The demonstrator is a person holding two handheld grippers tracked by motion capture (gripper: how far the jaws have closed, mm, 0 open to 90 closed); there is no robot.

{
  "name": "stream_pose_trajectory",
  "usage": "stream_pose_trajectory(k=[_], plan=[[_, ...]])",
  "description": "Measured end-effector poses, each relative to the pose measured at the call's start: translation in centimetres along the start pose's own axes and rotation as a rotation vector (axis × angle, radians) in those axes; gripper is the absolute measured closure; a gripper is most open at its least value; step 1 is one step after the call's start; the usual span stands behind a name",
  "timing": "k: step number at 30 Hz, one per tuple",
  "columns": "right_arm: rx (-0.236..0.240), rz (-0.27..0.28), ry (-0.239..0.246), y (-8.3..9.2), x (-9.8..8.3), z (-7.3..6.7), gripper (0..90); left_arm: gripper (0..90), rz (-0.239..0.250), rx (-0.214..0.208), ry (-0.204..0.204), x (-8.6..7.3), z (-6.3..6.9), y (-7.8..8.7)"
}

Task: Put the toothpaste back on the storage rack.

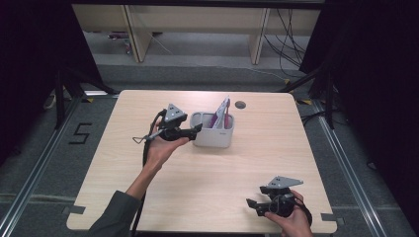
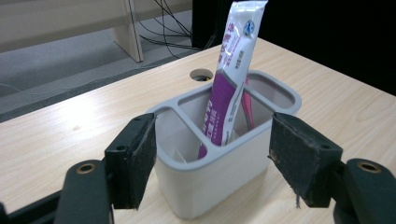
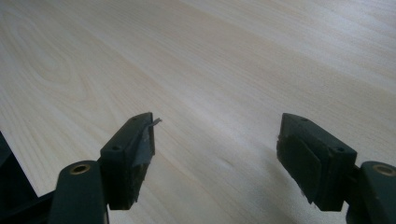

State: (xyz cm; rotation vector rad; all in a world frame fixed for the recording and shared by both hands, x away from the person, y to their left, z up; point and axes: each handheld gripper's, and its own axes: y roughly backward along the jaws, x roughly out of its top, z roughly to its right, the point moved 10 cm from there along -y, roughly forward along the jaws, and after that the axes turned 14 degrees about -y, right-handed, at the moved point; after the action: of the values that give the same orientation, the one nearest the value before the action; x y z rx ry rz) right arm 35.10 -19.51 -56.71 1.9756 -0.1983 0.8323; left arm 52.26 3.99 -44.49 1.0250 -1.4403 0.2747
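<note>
In the middle of the high view, the left gripper (image 1: 196, 129) sits at the left end of a light grey plastic two-compartment holder (image 1: 213, 139) that stands on the pale wooden table (image 1: 207, 197). In the left gripper view its two black padded fingers (image 2: 140, 158) stand wide apart, one on each side of the holder's near end; the pads look clear of the plastic walls rather than pressing on them, so nothing is clamped. The holder's long axis runs away from the fingers, toward the upper right of that view.

One white and purple stick sachet (image 2: 229, 79) stands in the farther compartment, leaning on the divider with its top rising well above the rim. Something thin and pink stands just behind it, too hidden to identify. The near compartment appears empty.

The right gripper (image 1: 253, 206) rests low at the bottom right of the high view, well apart from the holder. In the right gripper view its fingers (image 3: 130, 154) are also spread, with bare table between them.

The left hand is by far the nearer. Any coming grasp would likely turn on whether the fingers close across the holder's short width or rise toward the sachet above and beyond them.

Count: one holder, one sachet, two grippers.
</note>
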Motion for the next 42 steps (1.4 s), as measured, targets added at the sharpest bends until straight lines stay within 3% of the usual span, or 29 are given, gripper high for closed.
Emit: stream_pose_trajectory(k=[15,18,22,35,42], plan=[[0.003,-0.009,-0.018,-0.1,-0.1,-0.1,28.7,28.4,-0.013,-0.006,0.007,-3.1,0.3,3.3],[0.001,0.004,0.006,-0.2,0.0,0.1,28.7,28.2,-0.015,-0.005,0.010,-3.6,0.3,3.8],[-0.004,-0.008,-0.030,-0.1,-0.2,-0.2,28.7,27.9,-0.016,-0.009,0.013,-4.2,0.4,4.3],[-0.003,-0.001,-0.003,-0.2,-0.1,0.0,28.7,26.6,-0.019,-0.025,0.012,-5.8,1.1,5.2],[0.009,-0.007,-0.015,-0.2,-0.2,-0.2,28.7,26.2,-0.039,-0.032,0.003,-6.8,1.8,5.8]])
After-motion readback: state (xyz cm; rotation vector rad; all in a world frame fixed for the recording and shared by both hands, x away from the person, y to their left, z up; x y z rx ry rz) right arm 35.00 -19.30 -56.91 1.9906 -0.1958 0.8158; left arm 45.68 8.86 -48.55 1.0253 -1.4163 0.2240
